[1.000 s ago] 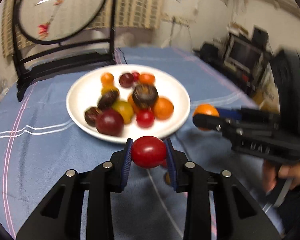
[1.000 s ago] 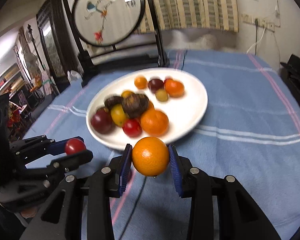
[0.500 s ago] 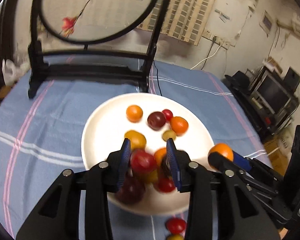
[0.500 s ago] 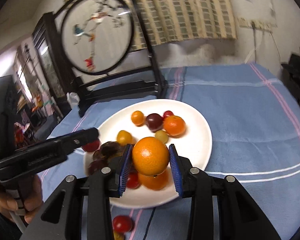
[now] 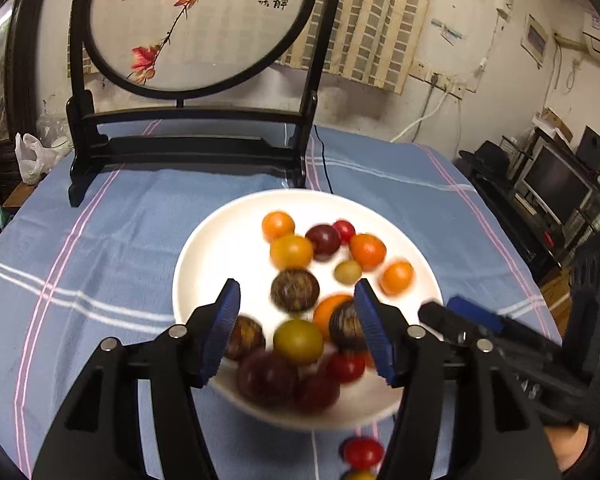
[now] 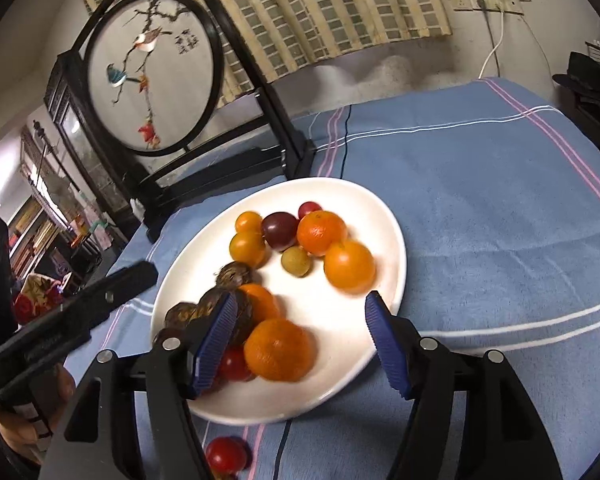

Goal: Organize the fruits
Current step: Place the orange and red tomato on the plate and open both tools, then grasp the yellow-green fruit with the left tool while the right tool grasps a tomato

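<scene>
Blue-clothed table [image 6: 500,208]: both grippers [image 5: 296,328] [image 6: 300,340] gape empty over the plate [image 6: 384,216]; crowded tomatoes [image 5: 266,376] could roll off its near rim.

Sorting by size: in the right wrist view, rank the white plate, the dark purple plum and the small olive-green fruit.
1. White plate
2. Dark purple plum
3. Small olive-green fruit; only slightly smaller than the plum, at similar distance.
</scene>
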A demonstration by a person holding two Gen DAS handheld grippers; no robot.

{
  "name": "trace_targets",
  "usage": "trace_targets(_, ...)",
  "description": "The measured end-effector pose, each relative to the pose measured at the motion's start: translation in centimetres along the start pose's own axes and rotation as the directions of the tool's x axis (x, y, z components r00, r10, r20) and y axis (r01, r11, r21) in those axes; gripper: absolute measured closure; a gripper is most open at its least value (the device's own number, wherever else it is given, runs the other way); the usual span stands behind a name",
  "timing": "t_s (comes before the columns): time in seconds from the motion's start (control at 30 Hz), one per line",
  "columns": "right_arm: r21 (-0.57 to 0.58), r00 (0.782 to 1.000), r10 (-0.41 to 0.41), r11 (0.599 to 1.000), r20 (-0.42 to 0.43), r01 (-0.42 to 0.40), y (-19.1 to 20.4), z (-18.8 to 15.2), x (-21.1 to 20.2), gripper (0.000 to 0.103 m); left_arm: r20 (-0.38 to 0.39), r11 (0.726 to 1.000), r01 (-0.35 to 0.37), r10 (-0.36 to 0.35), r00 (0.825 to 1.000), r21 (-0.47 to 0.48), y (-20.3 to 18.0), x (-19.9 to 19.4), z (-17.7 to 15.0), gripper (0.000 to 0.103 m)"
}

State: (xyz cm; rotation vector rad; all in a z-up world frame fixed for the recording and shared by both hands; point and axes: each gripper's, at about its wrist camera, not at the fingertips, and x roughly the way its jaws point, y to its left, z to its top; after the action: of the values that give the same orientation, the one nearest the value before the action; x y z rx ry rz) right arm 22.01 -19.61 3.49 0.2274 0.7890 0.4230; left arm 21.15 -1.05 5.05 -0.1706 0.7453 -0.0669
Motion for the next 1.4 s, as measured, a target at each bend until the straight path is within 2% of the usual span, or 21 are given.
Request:
trace_targets(0.13, -0.053, 1.000, -0.016, 0.998, 0.006, 0.017, 1.1, -0.6, -1.2, 0.036, -0.020, 1.000, -0.007, 0.007, 1.000, 0.007, 0.1, -1.2, -2.4, 0.035)
trace_targets(0.43, -0.067, 0.998, -0.068, 0.995, -0.002, 0.068, 0.7, -3.9, -3.9, 0.033, -0.102, 0.998, 0.040, -0.036, 0.994, 0.041, -0.9, -2.6, -7.6, 0.034)
trace_targets(0.57, -0.063, 0.997, -0.074, 0.995, -0.001, 0.074, 0.2, -5.0, -4.7, 0.033, -0.161, 0.996, 0.071, -0.062, 0.985, 0.052, -2.0, -2.4, -9.7, 0.033)
trace_targets(0.77, -0.077, 0.997, -0.076, 0.994, 0.004, 0.076, 0.5, -5.3, -4.9, 0.033, -0.203, 0.990, 0.055, -0.028, 0.979, 0.132, -3.9, -1.4, -12.1, 0.033)
trace_targets(0.8, -0.079, 0.997, -0.073, 0.994, 0.003, 0.073, 0.5, -5.3, -5.0, 0.032, -0.205, 0.988, 0.057, -0.027, 0.978, 0.142, -4.1, -1.2, -12.4, 0.036)
trace_targets(0.87, -0.084, 0.997, -0.074, 0.994, 0.004, 0.074, 0.6, -5.3, -5.0, 0.032, -0.217, 0.983, 0.071, -0.033, 0.976, 0.167, -4.5, -0.6, -12.9, 0.063)
trace_targets(0.93, -0.097, 0.997, -0.073, 0.993, -0.001, 0.072, 0.8, -5.4, -4.9, 0.032, -0.228, 0.978, 0.110, -0.068, 0.971, 0.177, -4.7, -0.4, -13.2, 0.076)
trace_targets(1.03, -0.126, 0.998, -0.070, 0.990, -0.012, 0.068, 1.4, -5.6, -4.6, 0.032, -0.210, 0.970, 0.091, -0.044, 0.977, 0.224, -5.1, -0.8, -13.3, 0.076)
trace_targets(1.13, -0.167, 0.997, -0.071, 0.984, -0.032, 0.065, 2.3, -6.1, -4.1, 0.032, -0.173, 0.974, 0.087, -0.050, 0.984, 0.211, -4.2, -1.8, -12.7, 0.076)
trace_targets(1.23, -0.195, 0.995, -0.077, 0.979, -0.061, 0.064, 2.9, -6.6, -3.4, 0.032, -0.103, 0.981, 0.064, -0.046, 0.994, 0.184, -2.6, -3.0, -11.4, 0.076)
trace_targets(1.3, -0.226, 0.993, -0.083, 0.972, -0.084, 0.062, 3.6, -7.1, -2.8, 0.032, -0.056, 0.990, 0.037, -0.030, 0.998, 0.135, -0.9, -3.7, -10.3, 0.076)
trace_targets(1.4, -0.297, 0.990, -0.082, 0.954, -0.111, 0.045, 5.1, -8.1, -2.3, 0.032, -0.027, 0.999, -0.001, 0.002, 1.000, 0.036, 1.4, -4.2, -9.2, 0.077)
